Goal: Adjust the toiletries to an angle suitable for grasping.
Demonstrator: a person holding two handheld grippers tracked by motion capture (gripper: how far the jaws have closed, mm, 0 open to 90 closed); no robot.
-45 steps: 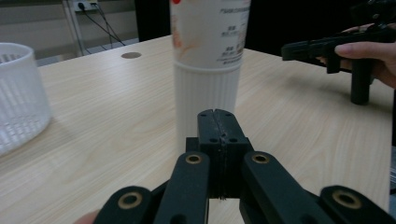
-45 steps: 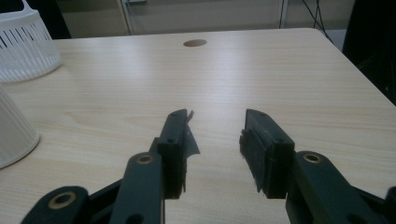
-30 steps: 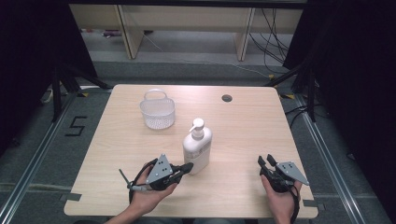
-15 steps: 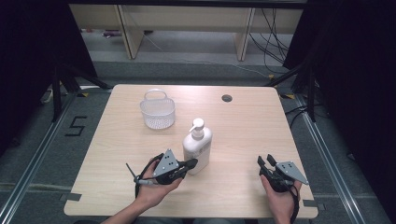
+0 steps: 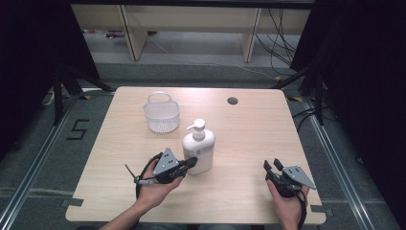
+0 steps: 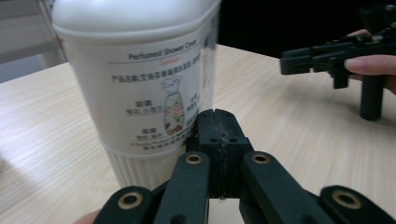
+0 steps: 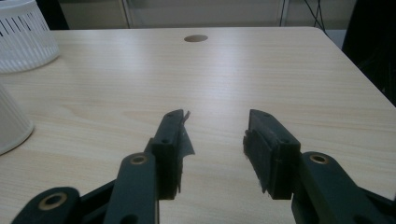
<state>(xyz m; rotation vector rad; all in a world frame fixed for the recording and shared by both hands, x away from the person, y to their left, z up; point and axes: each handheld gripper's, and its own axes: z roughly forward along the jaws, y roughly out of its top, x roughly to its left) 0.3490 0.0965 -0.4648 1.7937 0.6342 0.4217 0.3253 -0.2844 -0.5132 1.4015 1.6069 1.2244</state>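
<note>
High view
- Table: a light wooden table [image 5: 239, 139] with a small round hole [image 5: 232, 101] near its far edge is bearing everything.
- Bottle: a white plastic pump bottle with a printed label [image 5: 198, 148] is standing upright near the middle of the table, nearer the person than the white ribbed plastic basket with a hoop handle [image 5: 161, 113], which is sitting apart from it, farther off and to the left.
- Left gripper: the black two-jaw left gripper [image 5: 191, 162] is lying almost level in the left hand [image 5: 155, 187], its tips reaching the bottle's lower side.
- Right gripper: the black right gripper [image 5: 271, 166] is resting in the right hand [image 5: 287, 201] near the table's near right corner, well apart from the bottle.

Left gripper view
- Jaws: they are pressing flat against each other, nothing between them.
- Bottle: the bottle [image 6: 135, 79] is rising just beyond the closed tips [image 6: 217, 122]; whether they are touching it I cannot tell.

Right gripper view
- Jaws: they are standing wide apart over bare tabletop [image 7: 233, 79], holding nothing.
- Surroundings: the basket [image 7: 23, 42] is showing at the far left, the bottle's base [image 7: 10, 122] at the left edge.
</note>
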